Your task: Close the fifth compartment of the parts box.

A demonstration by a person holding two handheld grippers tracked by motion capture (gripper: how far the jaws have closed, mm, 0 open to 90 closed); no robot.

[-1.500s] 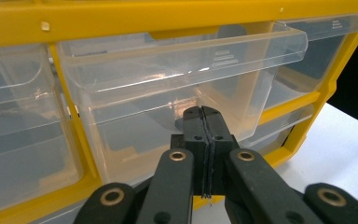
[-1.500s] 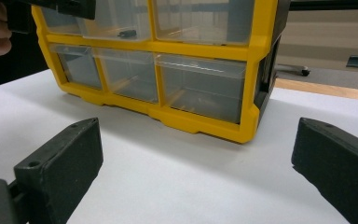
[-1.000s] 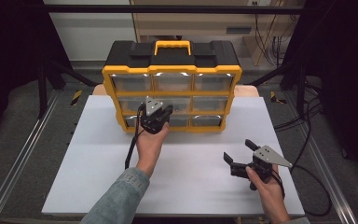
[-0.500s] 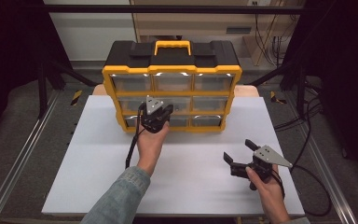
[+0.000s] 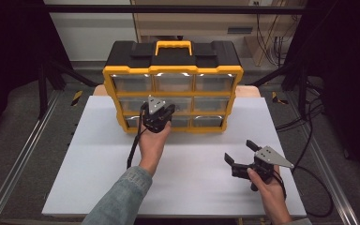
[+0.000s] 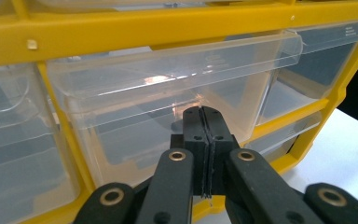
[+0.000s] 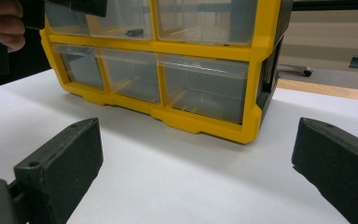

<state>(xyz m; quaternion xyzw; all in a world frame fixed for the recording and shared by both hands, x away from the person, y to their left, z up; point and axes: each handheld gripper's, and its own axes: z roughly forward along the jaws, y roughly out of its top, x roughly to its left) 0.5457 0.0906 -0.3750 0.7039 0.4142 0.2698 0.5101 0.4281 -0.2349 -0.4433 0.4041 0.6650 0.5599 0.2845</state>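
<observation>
A yellow and black drawer organizer [image 5: 173, 70] with clear plastic drawers stands at the back of the white board. My left gripper [image 5: 160, 112] is held up against its front at the middle row. In the left gripper view the two jaws [image 6: 203, 114] are pressed flat together, their tips just under the lip of a clear drawer [image 6: 158, 88], with nothing visible between them. My right gripper [image 5: 241, 152] rests low over the board at the front right, its jaws wide apart and empty [image 7: 200, 154], pointing toward the organizer's lower right drawer [image 7: 205, 86].
The white board [image 5: 192, 192] lies on a table with metal rails along both sides. A small dark item [image 7: 133, 32] lies in one middle-row drawer. Cables trail off the right edge [image 5: 309, 173]. Bare board stretches between the organizer and the front edge.
</observation>
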